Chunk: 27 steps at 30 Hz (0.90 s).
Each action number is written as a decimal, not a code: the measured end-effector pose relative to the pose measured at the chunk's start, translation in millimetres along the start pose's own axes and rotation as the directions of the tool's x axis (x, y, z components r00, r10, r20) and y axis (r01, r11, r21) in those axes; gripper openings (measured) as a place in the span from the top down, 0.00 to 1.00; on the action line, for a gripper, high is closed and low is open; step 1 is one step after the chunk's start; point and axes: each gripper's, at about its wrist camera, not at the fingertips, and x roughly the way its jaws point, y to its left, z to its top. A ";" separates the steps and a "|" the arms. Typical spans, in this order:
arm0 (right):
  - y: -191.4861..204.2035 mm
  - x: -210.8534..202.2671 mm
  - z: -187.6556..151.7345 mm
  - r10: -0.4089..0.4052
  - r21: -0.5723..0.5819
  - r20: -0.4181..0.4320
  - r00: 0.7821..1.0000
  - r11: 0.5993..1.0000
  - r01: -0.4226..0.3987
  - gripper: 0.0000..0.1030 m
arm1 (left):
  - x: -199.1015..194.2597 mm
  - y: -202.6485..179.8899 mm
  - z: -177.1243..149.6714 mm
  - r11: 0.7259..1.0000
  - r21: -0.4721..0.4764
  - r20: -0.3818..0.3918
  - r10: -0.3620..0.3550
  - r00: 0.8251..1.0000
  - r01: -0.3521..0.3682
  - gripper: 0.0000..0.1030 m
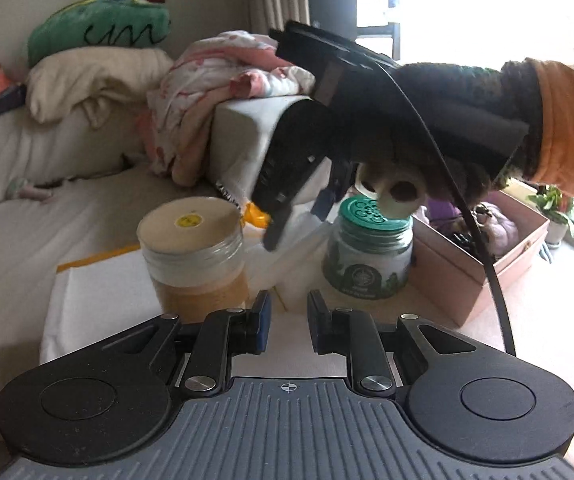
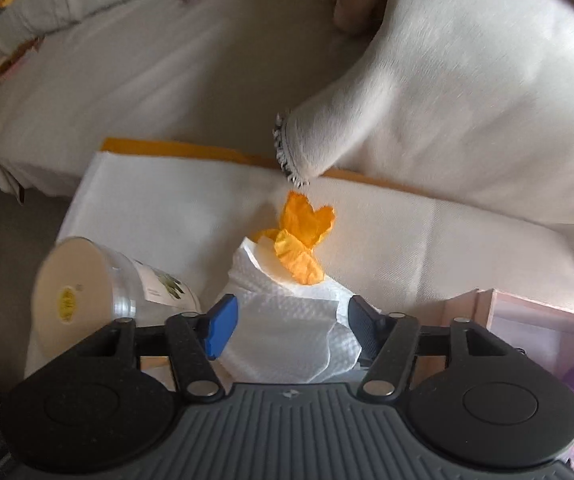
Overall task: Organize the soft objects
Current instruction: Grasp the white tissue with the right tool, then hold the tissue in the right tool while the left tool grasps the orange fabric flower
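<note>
Judging by size first: could catch on the fringed corner of the big cream fabric cushion (image 2: 467, 100) that droops at the far right, just above the work spot, if lifted straight up. Could also drag or ruck the white woven cloth with a yellow border (image 2: 147, 200) spread underneath, should the pinch reach too low. Further right, near the open pink cardboard box (image 1: 467, 280); likely the drop place, though only a guess, and easy to overshoot. Might knock over the tall clear plastic jar with a pale round lid (image 2: 71, 280), just left of the target, or the squat glass jar with a green lid (image 1: 371, 248) to its right, on any sideways swing. Straddling the crumpled white paper towel wad (image 2: 287, 332), right gripper (image 2: 291, 326) with a pad at each flank; cannot tell whether pressing or merely alongside, so a weak hold may let it slip free. Hanging low and near, left gripper (image 1: 290, 320) parted only narrowly, empty. As for looks: white wad embossed, loosely bunched, standing on the cloth between the two jars, sure to squash rather than resist. Perched on its far top, small crumpled orange tissue scrap (image 2: 303, 236), unsecured as far as can be told, apt to tumble off when raised.
</note>
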 end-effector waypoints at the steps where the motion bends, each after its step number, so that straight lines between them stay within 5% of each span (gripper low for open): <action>1: 0.5 3.1 -0.9 0.016 -0.012 -0.020 1.000 1.000 -0.016 0.74 | 0.0 2.2 1.1 1.000 -0.009 -0.005 -0.001 1.000 0.001 0.79; 3: 1.7 -2.5 -6.3 0.033 -0.040 -0.028 0.999 0.999 -0.034 0.92 | -1.1 6.9 6.4 0.999 -0.030 -0.015 -0.014 1.000 0.014 0.79; 8: -3.6 -71.8 -20.4 0.141 -0.069 0.138 0.980 0.989 -0.133 0.96 | -8.7 24.8 42.0 0.991 -0.110 -0.013 -0.081 0.997 0.079 0.79; 12: -23.7 -146.9 -29.8 0.220 -0.053 0.325 0.920 0.975 -0.215 0.96 | 0.1 46.1 86.2 0.966 -0.233 0.007 -0.115 0.993 0.114 0.79; 16: -49.4 -204.8 -50.2 0.216 -0.056 0.505 0.836 0.974 -0.218 0.96 | 46.6 52.0 126.9 0.960 -0.273 -0.109 -0.095 0.989 0.062 0.79; 19: -69.0 -218.5 -62.6 0.201 -0.037 0.556 0.806 0.975 -0.217 0.96 | 101.7 43.0 152.4 0.968 -0.247 -0.286 -0.122 0.950 0.049 0.79; 23: -90.2 -210.5 -78.5 0.166 -0.007 0.566 0.808 0.981 -0.196 0.95 | 161.1 21.7 172.2 0.989 -0.142 -0.418 -0.031 0.908 -0.031 0.79; 27: -117.1 -198.0 -88.0 0.176 0.024 0.547 0.818 0.974 -0.225 0.96 | 199.3 -1.2 162.1 0.997 -0.011 -0.554 0.053 0.831 -0.071 0.78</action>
